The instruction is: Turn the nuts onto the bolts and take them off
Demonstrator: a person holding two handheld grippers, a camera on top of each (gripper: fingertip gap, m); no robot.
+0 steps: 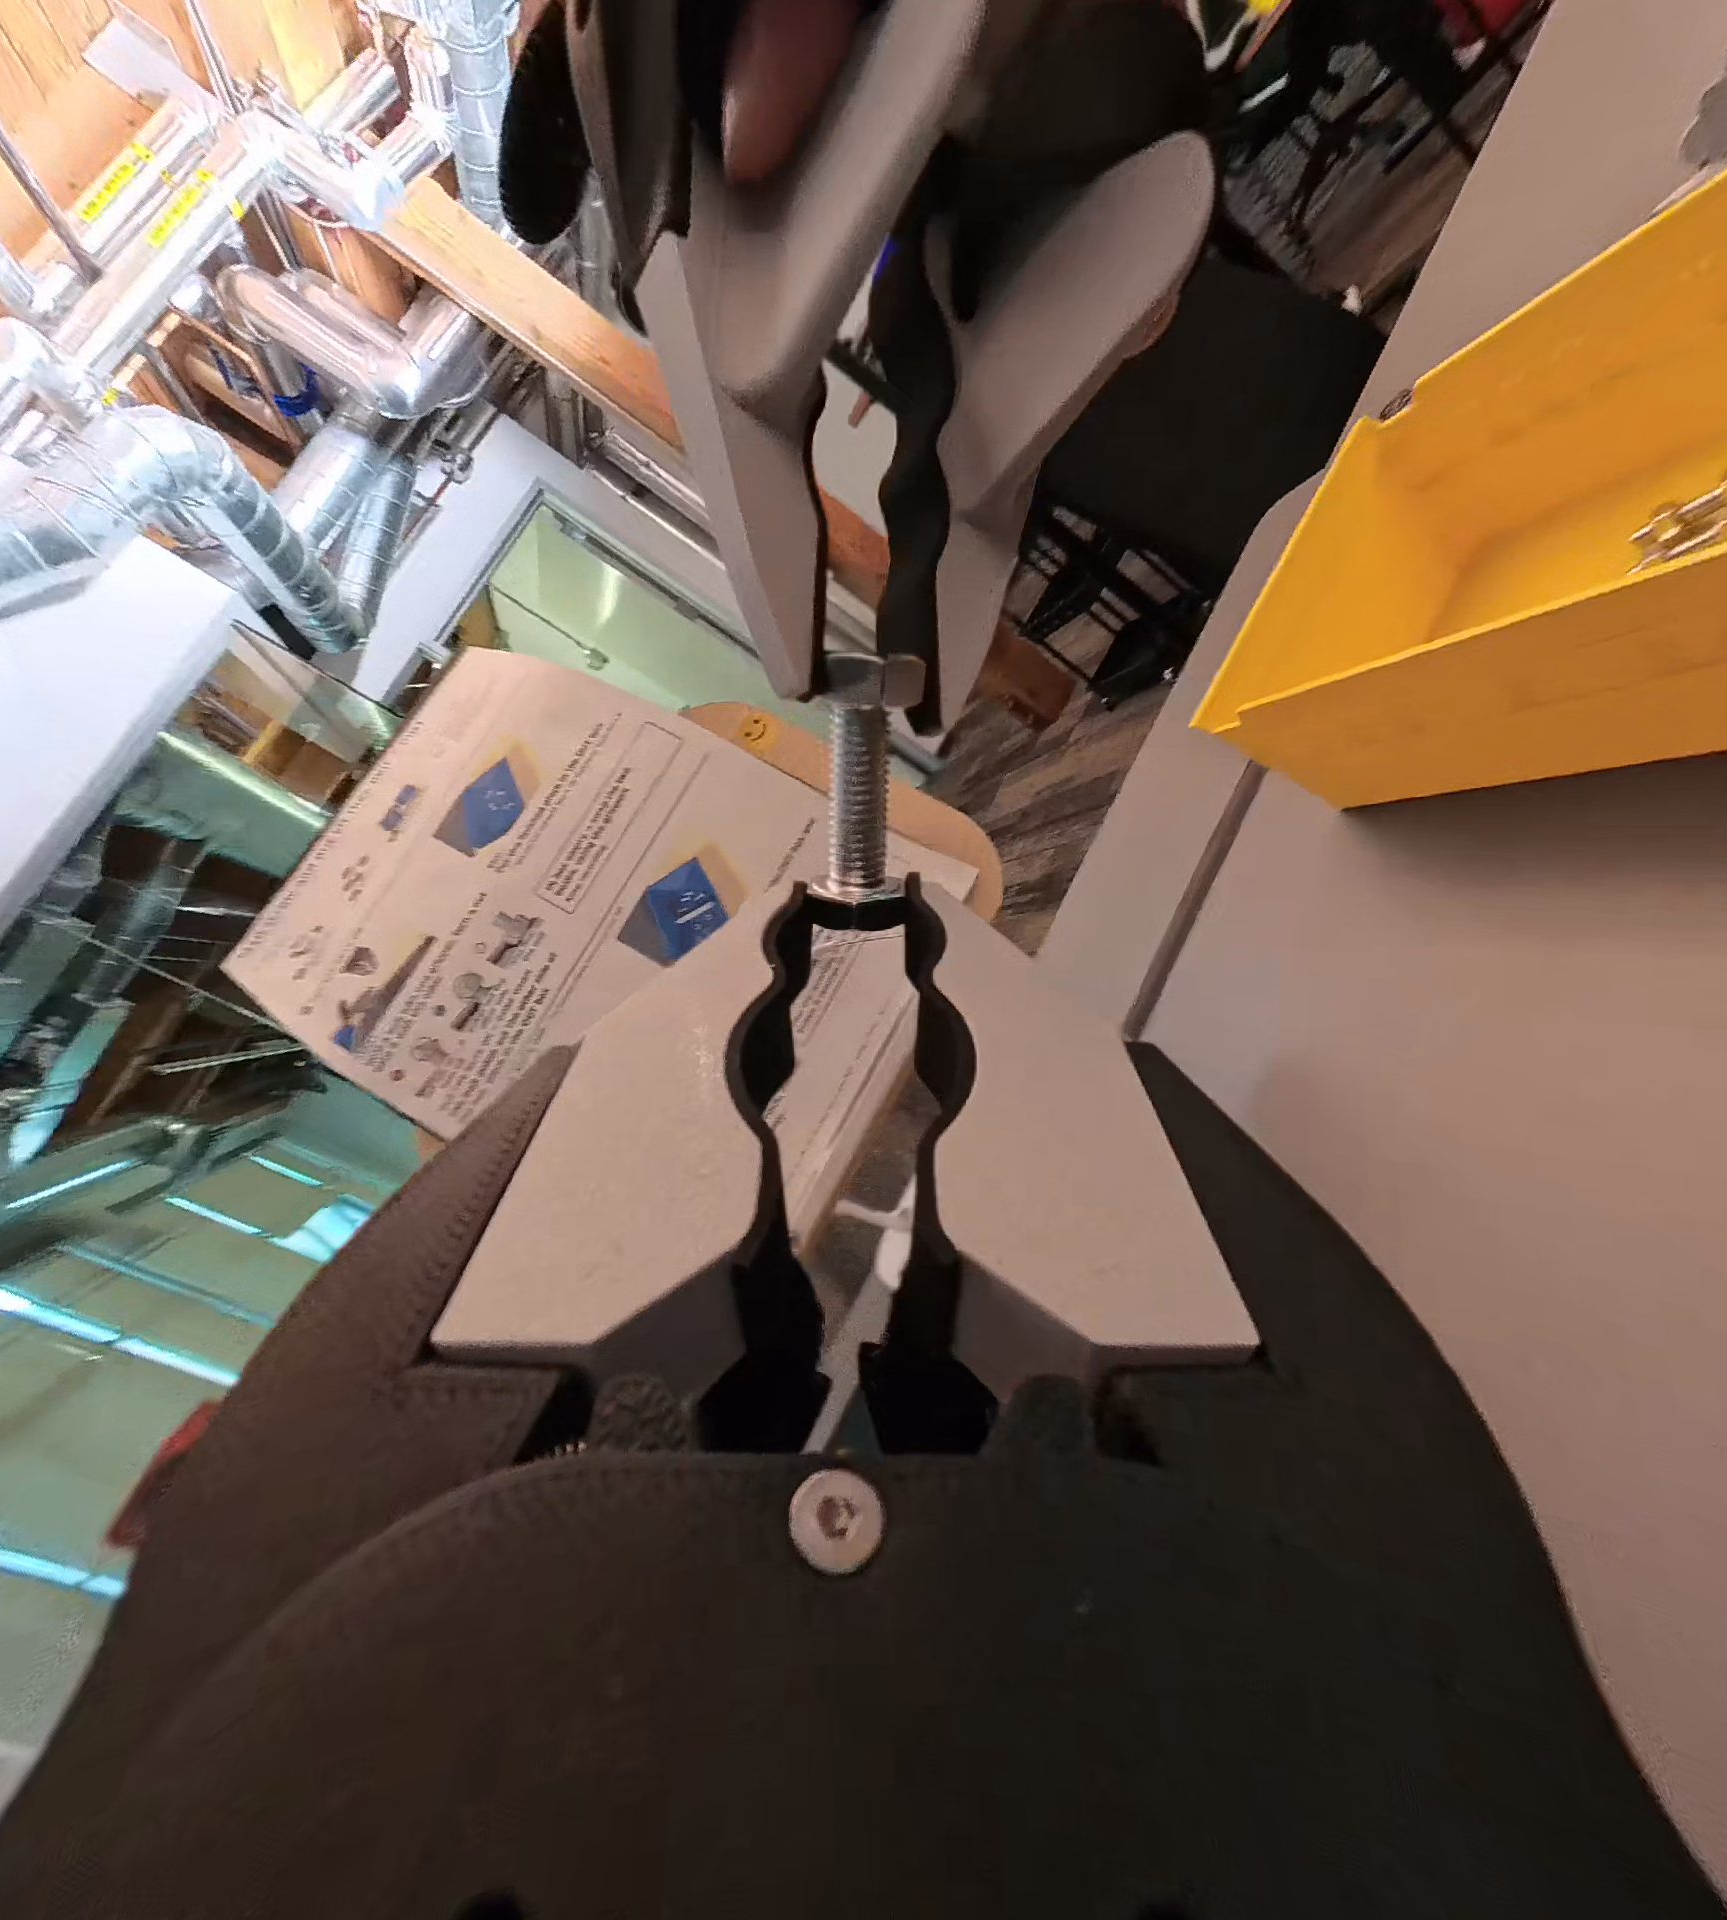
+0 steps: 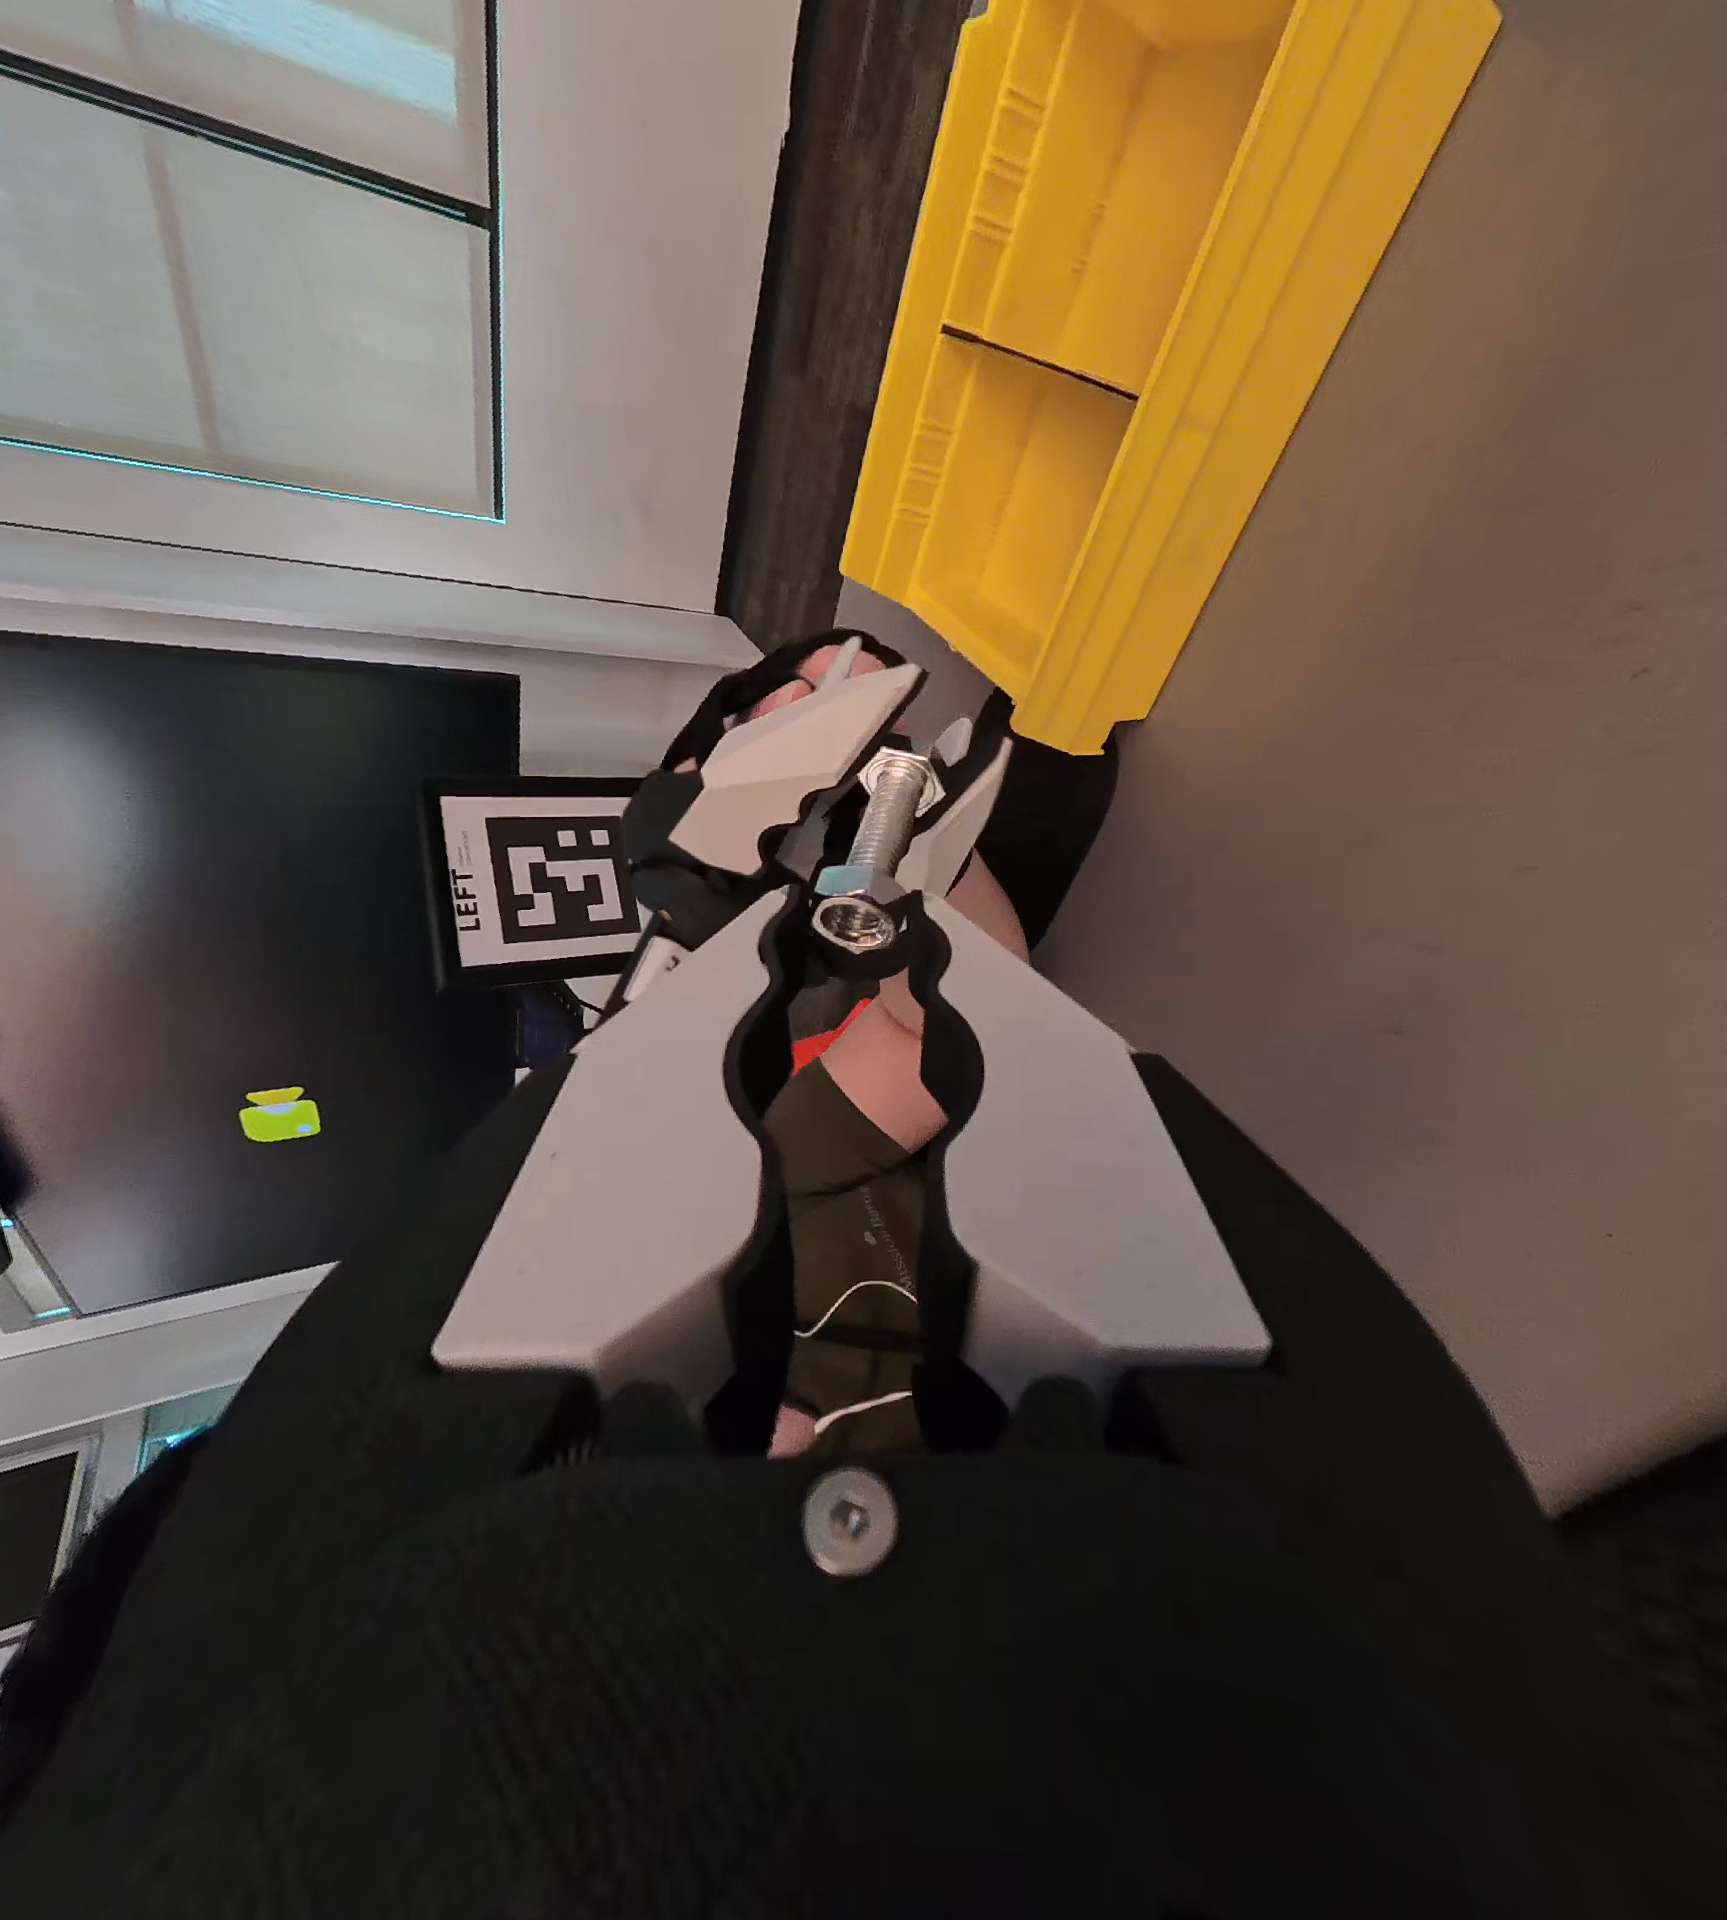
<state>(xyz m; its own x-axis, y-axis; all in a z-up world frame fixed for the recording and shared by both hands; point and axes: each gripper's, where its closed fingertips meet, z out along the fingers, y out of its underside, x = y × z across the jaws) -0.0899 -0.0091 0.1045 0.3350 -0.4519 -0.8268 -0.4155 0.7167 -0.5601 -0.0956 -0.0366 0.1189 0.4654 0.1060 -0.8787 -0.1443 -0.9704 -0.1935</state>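
A silver threaded bolt [image 1: 851,800] is held in the air between my two grippers. In the left wrist view, my left gripper [image 1: 854,916] is shut on the bolt's hex head. My right gripper [image 1: 864,675] comes down from above, shut on the nut [image 1: 864,667] at the bolt's far end. In the right wrist view, my right gripper [image 2: 851,932] is shut on the hex nut [image 2: 851,920], whose threaded hole faces the camera. The bolt [image 2: 885,826] runs away from it to my left gripper [image 2: 906,784], which grips its head.
A yellow bin [image 1: 1461,644] stands on the grey table [image 1: 1461,1039] to the right, with several loose metal parts [image 1: 1695,520] inside. It also shows in the right wrist view [image 2: 1181,364], with a divider. A printed sheet [image 1: 526,883] and a marker card [image 2: 547,883] stand behind. The tips of both grippers are at nearly the same place.
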